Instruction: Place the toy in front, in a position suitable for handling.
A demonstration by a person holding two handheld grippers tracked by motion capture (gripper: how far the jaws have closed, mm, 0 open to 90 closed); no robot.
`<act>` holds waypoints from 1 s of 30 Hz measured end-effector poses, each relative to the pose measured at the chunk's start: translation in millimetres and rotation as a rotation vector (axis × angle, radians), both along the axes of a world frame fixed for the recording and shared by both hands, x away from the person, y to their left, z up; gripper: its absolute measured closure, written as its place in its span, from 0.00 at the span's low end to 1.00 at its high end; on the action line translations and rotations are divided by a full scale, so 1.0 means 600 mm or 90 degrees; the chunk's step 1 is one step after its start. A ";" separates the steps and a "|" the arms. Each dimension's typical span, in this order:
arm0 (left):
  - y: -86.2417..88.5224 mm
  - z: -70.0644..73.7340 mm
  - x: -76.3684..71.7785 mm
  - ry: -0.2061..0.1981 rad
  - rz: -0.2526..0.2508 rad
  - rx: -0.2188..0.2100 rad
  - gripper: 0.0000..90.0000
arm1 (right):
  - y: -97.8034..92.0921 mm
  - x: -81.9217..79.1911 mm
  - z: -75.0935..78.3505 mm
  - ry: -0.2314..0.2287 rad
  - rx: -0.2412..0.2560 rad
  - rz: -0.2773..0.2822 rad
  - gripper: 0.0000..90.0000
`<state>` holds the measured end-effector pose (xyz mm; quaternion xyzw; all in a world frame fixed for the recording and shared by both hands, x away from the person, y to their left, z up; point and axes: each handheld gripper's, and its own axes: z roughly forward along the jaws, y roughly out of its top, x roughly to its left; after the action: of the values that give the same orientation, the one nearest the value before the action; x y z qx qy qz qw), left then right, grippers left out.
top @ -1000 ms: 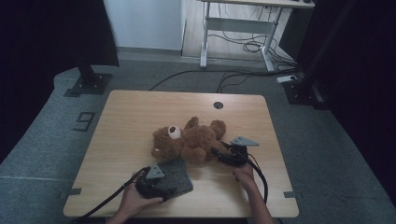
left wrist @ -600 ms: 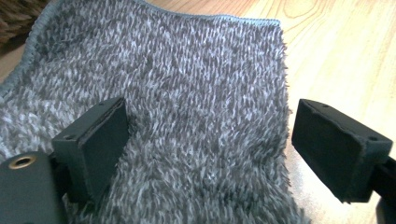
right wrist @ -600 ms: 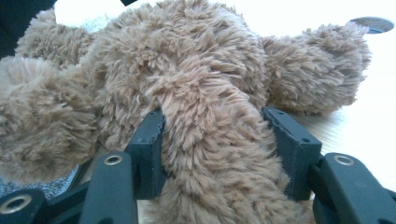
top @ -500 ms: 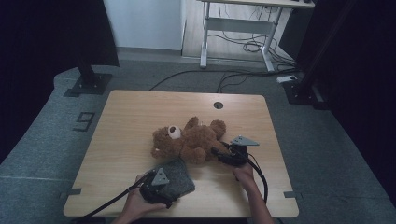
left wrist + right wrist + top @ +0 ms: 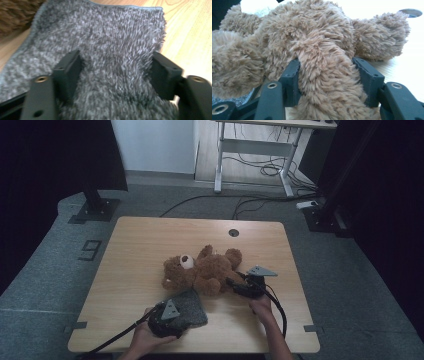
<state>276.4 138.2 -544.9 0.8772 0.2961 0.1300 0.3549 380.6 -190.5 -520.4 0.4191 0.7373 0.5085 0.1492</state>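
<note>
Mid-grab: right gripper [image 5: 325, 82] clenched on teddy bear [image 5: 202, 270] leg, left gripper [image 5: 116, 72] pinching grey cloth [image 5: 192, 306]. Next, probably: pull cloth over bear, keeping both holds.

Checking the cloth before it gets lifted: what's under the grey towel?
The grey towel lies flat on the wooden table, beside the teddy bear. Anything beneath it is covered.

Bare table [image 5: 150, 250] left (bear [image 5: 202, 272] mid-table)
</note>
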 end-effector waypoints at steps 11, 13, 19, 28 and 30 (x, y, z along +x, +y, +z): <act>0.018 0.000 0.006 -0.030 0.020 -0.002 0.79 | 0.000 -0.001 0.000 0.000 -0.001 -0.001 0.49; 0.021 0.002 0.008 -0.023 0.017 -0.012 0.82 | 0.000 -0.001 0.000 0.001 0.000 -0.001 0.49; 0.045 0.022 0.009 -0.003 0.010 -0.079 0.85 | -0.001 -0.002 0.000 0.001 0.001 0.001 0.49; 0.094 0.084 0.013 -0.011 0.032 -0.202 0.85 | -0.020 -0.012 0.011 -0.004 0.045 0.001 0.43; 0.101 0.093 0.016 -0.017 0.038 -0.216 0.85 | -0.027 -0.016 0.012 -0.008 0.041 -0.001 0.41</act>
<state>286.1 198.9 -489.1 0.7938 0.3348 0.1003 0.4978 370.8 -206.7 -513.0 0.4214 0.7190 0.5346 0.1406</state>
